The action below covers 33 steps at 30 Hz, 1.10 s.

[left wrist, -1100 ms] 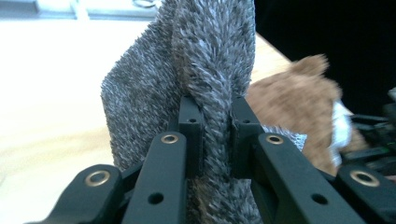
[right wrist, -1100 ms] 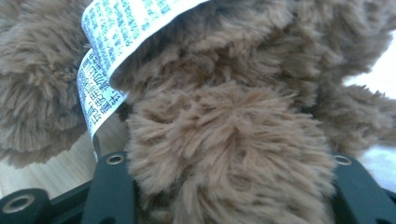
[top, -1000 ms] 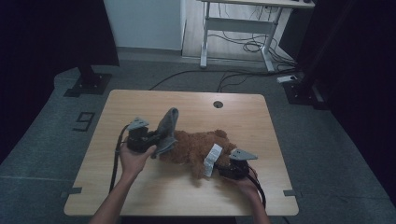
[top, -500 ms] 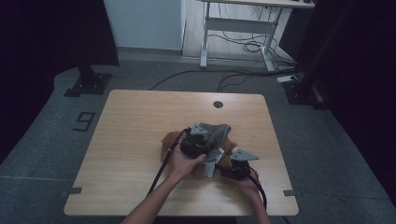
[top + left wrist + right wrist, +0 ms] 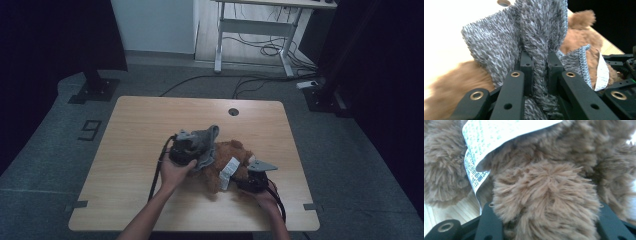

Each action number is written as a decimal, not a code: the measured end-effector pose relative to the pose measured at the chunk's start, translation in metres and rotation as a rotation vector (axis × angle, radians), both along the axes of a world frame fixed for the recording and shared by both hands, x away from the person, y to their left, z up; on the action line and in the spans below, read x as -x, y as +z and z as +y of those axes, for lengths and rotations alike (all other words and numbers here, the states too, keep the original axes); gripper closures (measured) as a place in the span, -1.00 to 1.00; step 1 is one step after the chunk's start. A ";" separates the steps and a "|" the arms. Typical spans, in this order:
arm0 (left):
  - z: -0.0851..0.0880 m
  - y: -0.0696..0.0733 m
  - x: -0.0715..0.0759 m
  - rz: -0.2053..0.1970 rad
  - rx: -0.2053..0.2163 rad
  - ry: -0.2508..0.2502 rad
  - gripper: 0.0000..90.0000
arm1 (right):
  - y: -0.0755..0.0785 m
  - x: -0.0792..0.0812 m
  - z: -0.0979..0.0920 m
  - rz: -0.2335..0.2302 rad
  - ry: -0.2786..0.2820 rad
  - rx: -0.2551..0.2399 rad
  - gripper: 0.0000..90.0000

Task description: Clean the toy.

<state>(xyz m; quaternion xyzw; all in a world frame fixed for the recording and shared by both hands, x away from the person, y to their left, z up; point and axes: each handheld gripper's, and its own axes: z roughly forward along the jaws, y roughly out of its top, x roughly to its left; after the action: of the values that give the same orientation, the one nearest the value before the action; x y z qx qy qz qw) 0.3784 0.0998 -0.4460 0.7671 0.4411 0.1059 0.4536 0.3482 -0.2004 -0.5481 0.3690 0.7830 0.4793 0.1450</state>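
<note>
A brown teddy bear [image 5: 231, 159] lies on the wooden table [image 5: 150, 125], with a white label [image 5: 229, 170] on it. My left gripper [image 5: 196, 148] is shut on a grey fuzzy cloth [image 5: 206, 141] and holds it against the bear's left side. In the left gripper view the cloth [image 5: 541, 37] is pinched between the fingers [image 5: 526, 63], with the bear [image 5: 580, 37] behind it. My right gripper [image 5: 239, 178] is at the bear's near right side. Its jaws have just been closing, and a brown plush limb [image 5: 546, 200] bulges between them, below the label [image 5: 499, 137].
A round cable hole [image 5: 233, 111] is in the table's far edge. Beyond the table stand a white desk frame [image 5: 250, 35] and cables on the floor. A "9" mark [image 5: 89, 131] is on the floor at the left.
The left gripper swung right with the grey cloth over the bear, then came part of the way back to the left. The right hand has stayed by the bear.
</note>
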 end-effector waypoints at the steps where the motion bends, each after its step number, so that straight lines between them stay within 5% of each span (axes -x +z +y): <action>1: 0.006 0.001 0.002 -0.007 0.004 0.008 0.76 | 0.000 0.000 0.001 0.003 0.001 0.005 0.19; 7: 0.058 -0.006 0.012 -0.014 0.001 0.105 0.75 | -0.001 0.000 0.001 0.015 -0.001 0.001 0.19; 13: 0.085 -0.053 0.011 0.120 -0.016 0.145 0.76 | -0.001 0.000 0.000 0.022 -0.001 -0.004 0.20; 15: 0.084 -0.060 0.011 0.129 -0.007 0.143 0.77 | -0.001 0.000 0.000 0.022 -0.001 -0.001 0.20; 18: 0.085 -0.049 0.010 0.107 -0.002 0.146 0.77 | -0.002 -0.001 0.000 0.023 -0.003 -0.004 0.20; 22: 0.080 -0.015 0.011 0.026 -0.007 0.138 0.76 | -0.002 -0.001 -0.001 0.022 -0.007 -0.004 0.19; 27: 0.054 0.026 0.010 -0.051 0.005 0.077 0.76 | -0.001 0.000 0.001 0.013 -0.008 0.009 0.18; 30: 0.030 0.035 0.004 -0.066 -0.010 0.040 0.75 | -0.001 0.000 0.001 0.008 -0.010 0.012 0.17; 33: 0.007 0.029 -0.007 -0.034 -0.018 0.012 0.75 | -0.001 -0.001 0.000 0.006 -0.009 0.013 0.15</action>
<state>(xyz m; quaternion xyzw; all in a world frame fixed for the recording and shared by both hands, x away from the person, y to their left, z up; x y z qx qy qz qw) 0.3855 0.1066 -0.4168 0.7666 0.4369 0.1257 0.4535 0.3488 -0.2000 -0.5493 0.3729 0.7848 0.4727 0.1472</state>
